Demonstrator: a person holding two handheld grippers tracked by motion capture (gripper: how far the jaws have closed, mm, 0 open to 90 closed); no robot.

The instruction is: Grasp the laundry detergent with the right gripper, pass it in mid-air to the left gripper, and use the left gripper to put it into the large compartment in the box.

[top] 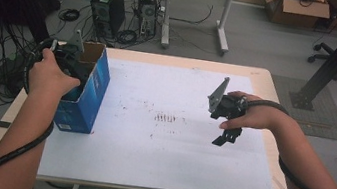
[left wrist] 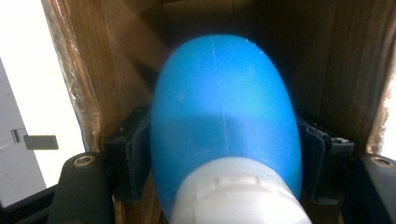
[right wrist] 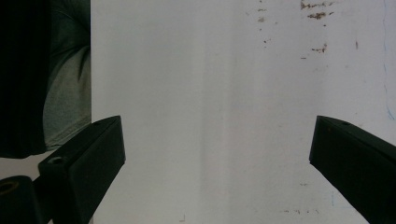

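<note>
Box [top: 86,93] (blue, print illegible) | bottle [left wrist: 224,135] – blue, unlabelled, white cap

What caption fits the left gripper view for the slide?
Left gripper inside the cardboard box, fingers flanking a blue bottle with a white cap.

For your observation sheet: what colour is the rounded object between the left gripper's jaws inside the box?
Bright blue, with a white end; the rounded object shows best in the left gripper view.
</note>
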